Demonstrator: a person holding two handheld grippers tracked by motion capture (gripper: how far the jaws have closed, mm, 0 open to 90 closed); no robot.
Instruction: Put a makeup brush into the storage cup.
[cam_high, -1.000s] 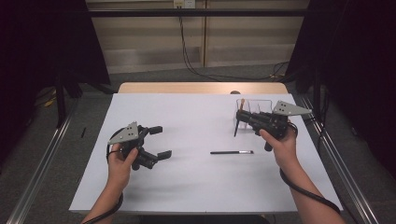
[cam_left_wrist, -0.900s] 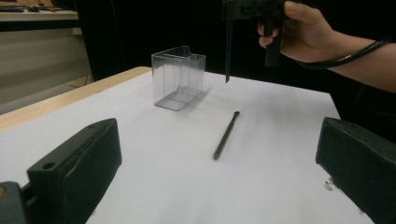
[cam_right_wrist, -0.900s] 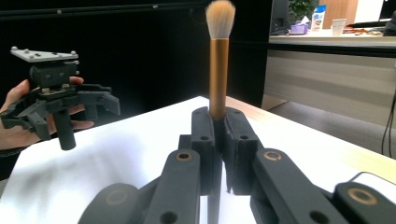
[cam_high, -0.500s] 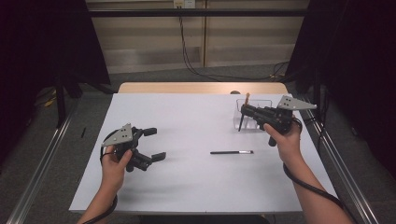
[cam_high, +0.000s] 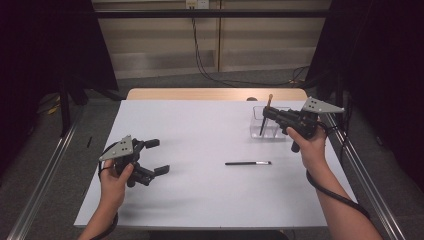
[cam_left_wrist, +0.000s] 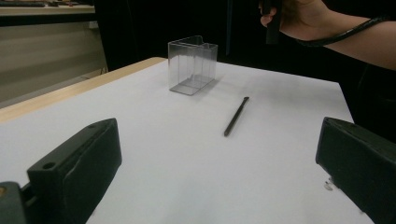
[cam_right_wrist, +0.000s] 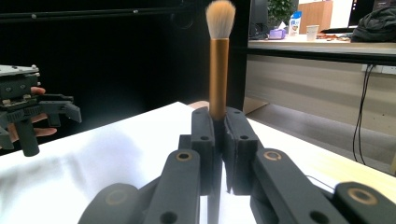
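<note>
R gripper (cam_high: 270, 114) fingers clamp upright makeup brush (cam_right_wrist: 218, 60), bristles clear in its view; L gripper (cam_high: 155, 157) fingers open.

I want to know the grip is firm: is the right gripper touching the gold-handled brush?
Touching. In the right gripper view the right gripper's jaws are clamped on the brush, which stands upright between them.

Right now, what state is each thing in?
Makeup brush: upright, bristles up, clamped in the right gripper above the clear box.
Clear box: upright, empty.
Thin brush: lying flat on the table.
Left gripper: fingers open, holding nothing.
</note>
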